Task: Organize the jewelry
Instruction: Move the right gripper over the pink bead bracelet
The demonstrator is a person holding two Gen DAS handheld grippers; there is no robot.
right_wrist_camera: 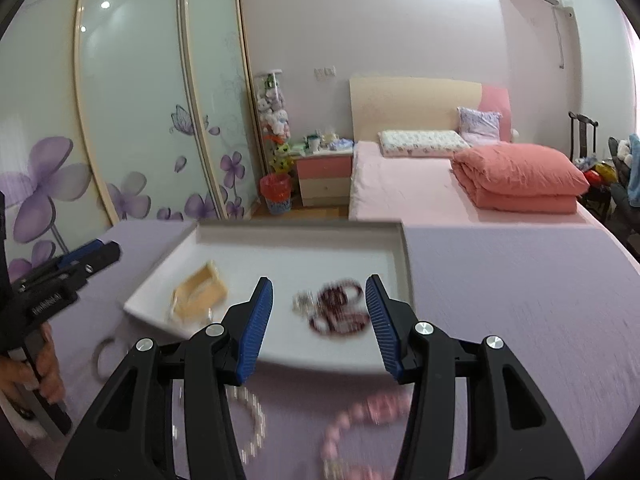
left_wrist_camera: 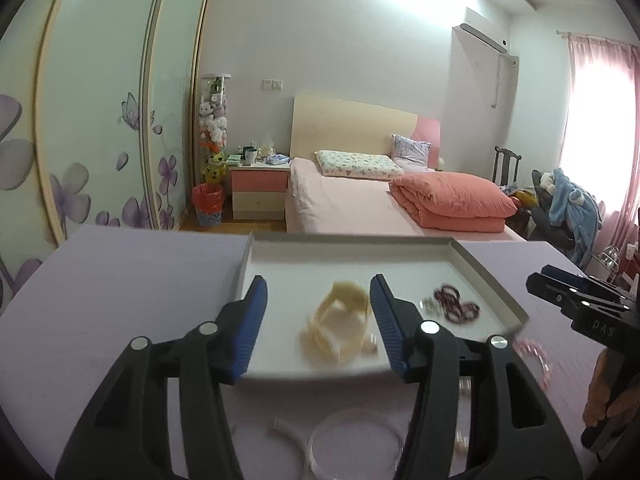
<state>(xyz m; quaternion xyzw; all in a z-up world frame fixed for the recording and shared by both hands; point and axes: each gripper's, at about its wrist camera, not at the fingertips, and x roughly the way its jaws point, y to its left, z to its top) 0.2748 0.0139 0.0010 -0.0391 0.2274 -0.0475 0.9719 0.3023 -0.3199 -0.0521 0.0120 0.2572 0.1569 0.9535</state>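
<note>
A white tray (left_wrist_camera: 480, 264) (right_wrist_camera: 404, 264) sits on the lavender tabletop. In it lie cream bangles (left_wrist_camera: 336, 320) (right_wrist_camera: 198, 292), dark red bead bracelets (left_wrist_camera: 456, 302) (right_wrist_camera: 340, 310) and a small silvery piece (left_wrist_camera: 430, 306) (right_wrist_camera: 304, 300). My left gripper (left_wrist_camera: 319, 280) hovers open over the tray's near edge, with the cream bangles below its gap and untouched. My right gripper (right_wrist_camera: 319, 280) is open above the dark red bracelets, gripping nothing. On the cloth in front of the tray lie a pink bead bracelet (left_wrist_camera: 536, 356) (right_wrist_camera: 360, 416), a pearl bracelet (right_wrist_camera: 252, 420) and a clear bangle (left_wrist_camera: 356, 436) (right_wrist_camera: 102, 354).
Beyond the table's far edge stand a pink bed (left_wrist_camera: 360, 204), a nightstand (left_wrist_camera: 260, 190) and a red bin (left_wrist_camera: 208, 204). Sliding wardrobe doors (left_wrist_camera: 100, 120) with purple flowers fill the left. A chair piled with clothes (left_wrist_camera: 568, 204) stands far right.
</note>
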